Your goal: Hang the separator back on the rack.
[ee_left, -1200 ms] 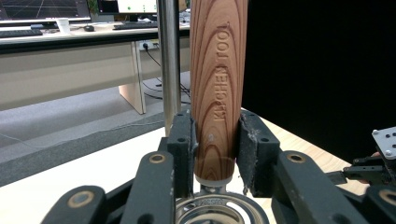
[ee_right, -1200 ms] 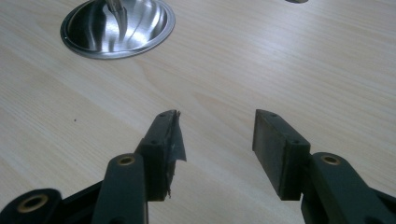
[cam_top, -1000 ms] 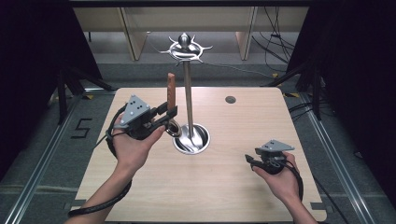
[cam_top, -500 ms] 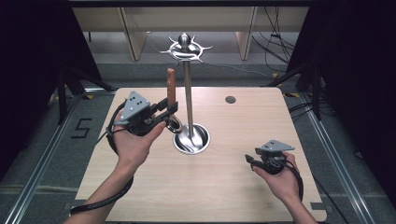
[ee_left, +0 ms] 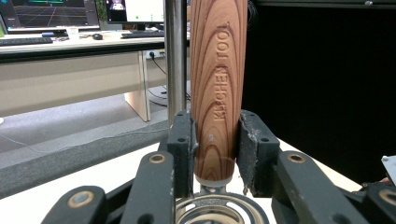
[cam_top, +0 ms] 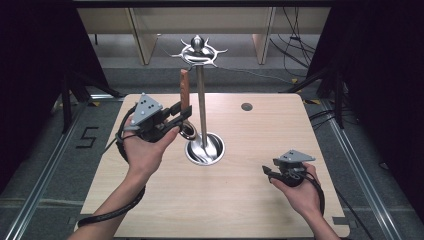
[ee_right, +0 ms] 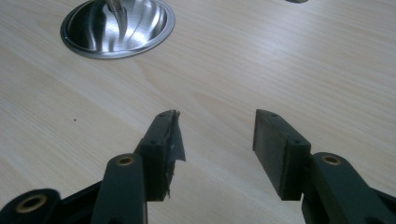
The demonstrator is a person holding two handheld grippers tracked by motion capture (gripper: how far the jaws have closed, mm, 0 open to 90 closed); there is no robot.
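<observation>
Wood-grained and stamped "KITCHEN TOOL", the utensil handle (ee_left: 219, 88) stands upright, clamped near its lower end between the jaws of the left tool (cam_top: 176, 116). Compared with the frames a second and half a second earlier, this tool has carried the handle upward and slightly toward the steel rack pole (cam_top: 202, 107), left of centre in the high view; the handle's top now reaches close under the hooked crown (cam_top: 199, 51). Judgement: the utensil is probably being raised for hanging on a hook, and that step is not yet done. A metal ring below the handle shows at the bottom of the left gripper view; the working end is hidden. The rack's steel base (ee_right: 117, 27) rests on the table (cam_top: 240, 200). At lower right, the right tool (ee_right: 215, 135) has not moved: jaws wide apart, empty, low over bare wood.
</observation>
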